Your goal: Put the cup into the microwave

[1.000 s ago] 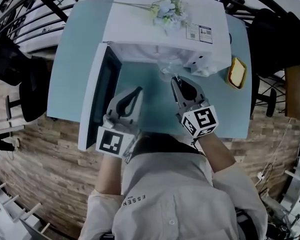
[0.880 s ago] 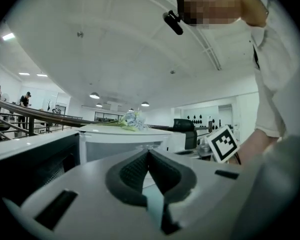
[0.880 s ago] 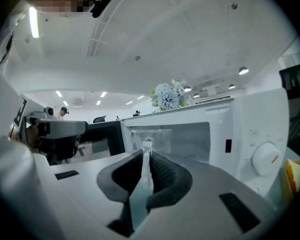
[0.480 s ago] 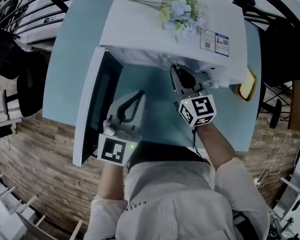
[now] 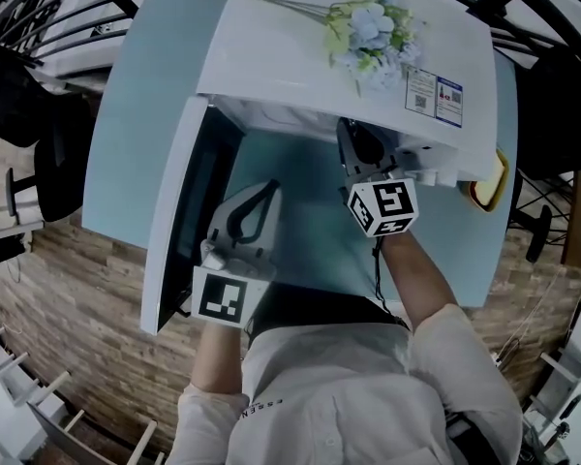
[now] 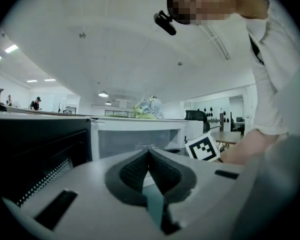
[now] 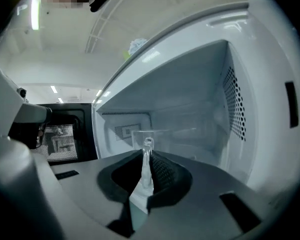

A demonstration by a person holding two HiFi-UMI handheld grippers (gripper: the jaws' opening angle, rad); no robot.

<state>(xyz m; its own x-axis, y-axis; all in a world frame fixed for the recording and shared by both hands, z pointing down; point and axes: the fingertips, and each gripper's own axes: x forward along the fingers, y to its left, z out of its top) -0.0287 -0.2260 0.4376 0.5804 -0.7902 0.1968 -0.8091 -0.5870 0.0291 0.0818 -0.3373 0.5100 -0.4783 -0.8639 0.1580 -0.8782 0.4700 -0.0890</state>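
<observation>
The white microwave [image 5: 300,56] stands on the pale blue table [image 5: 140,95] with its door [image 5: 179,211] swung open to the left. My right gripper [image 5: 353,141] reaches into the oven's mouth. In the right gripper view it [image 7: 147,159] is shut on the clear cup [image 7: 162,139], pinching it by the near side, with the cup inside the white cavity [image 7: 190,99]. The oven's top hides the cup in the head view. My left gripper [image 5: 268,188] hangs shut and holds nothing in front of the oven, beside the door; the left gripper view [image 6: 149,151] shows its pads meeting.
A bunch of pale flowers [image 5: 373,32] lies on the microwave's top. A yellow object [image 5: 491,184] sits on the table at the oven's right. The open door [image 6: 40,144] stands close on my left gripper's left. Chairs and a brick-patterned floor surround the table.
My right gripper has carried the cup forward, from in front of the oven into its opening. My left gripper has sunk a little and stayed shut.
</observation>
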